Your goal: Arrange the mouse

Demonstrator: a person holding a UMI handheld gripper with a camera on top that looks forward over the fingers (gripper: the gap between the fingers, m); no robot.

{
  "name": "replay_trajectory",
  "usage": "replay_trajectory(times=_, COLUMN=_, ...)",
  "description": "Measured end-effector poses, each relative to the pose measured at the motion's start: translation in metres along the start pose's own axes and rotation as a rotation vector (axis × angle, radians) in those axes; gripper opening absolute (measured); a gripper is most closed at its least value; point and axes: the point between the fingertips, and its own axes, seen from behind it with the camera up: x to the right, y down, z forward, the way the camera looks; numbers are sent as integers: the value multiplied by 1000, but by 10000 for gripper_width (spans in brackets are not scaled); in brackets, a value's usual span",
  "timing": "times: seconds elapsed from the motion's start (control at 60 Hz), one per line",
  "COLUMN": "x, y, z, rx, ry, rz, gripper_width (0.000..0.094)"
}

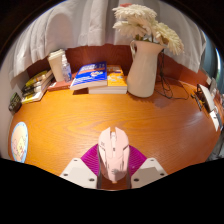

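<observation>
A pale mouse (pixel 113 152) sits clamped between the pink pads of the gripper (pixel 113 172), held just above the wooden desk (pixel 110 115), apparently so it can be carried to a tidier spot short of the books (pixel 98 77) and vase (pixel 144 68).

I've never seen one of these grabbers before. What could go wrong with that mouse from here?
The mouse stands between the gripper fingers; its rounded shell might slip or twist if squeezed unevenly. Carried forward carelessly, it could perhaps knock the white vase of dried flowers or the stacked books on the wooden desk.
</observation>
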Motion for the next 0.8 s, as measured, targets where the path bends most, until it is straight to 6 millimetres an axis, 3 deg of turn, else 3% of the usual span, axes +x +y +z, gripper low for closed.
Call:
replay_trajectory(times=0.067, x=-4, y=-28, z=-19, rx=43, ry=16, rz=18, gripper_width=336)
replay_trajectory(times=0.133, x=-10, y=-69, z=-48, rx=119, ry=44, rz=19, gripper_width=339)
replay_trajectory(times=0.267, x=-47, y=-159, z=-121, rx=300, ry=51, rz=21, gripper_width=339)
replay_trajectory(times=0.4, x=-113, y=-226, z=-199, rx=454, ry=15, rz=39, gripper_width=340)
replay_trajectory(times=0.483, x=-166, y=-248, z=-231, rx=516, ry=-33, rz=30, gripper_width=341)
replay_trajectory(times=0.55, x=-217, y=-250, z=-239, rx=535, ry=-77, rz=14, gripper_width=340)
replay_trajectory(times=0.633, x=-275, y=-229, z=-223, rx=490, ry=-128, rz=-14, gripper_width=337)
replay_trajectory(times=0.7, x=-319, y=-199, z=-195, rx=432, ry=-155, rz=-32, gripper_width=335)
replay_trajectory(times=0.8, x=-366, y=-131, z=-136, rx=286, ry=-171, rz=-69, gripper_width=335)
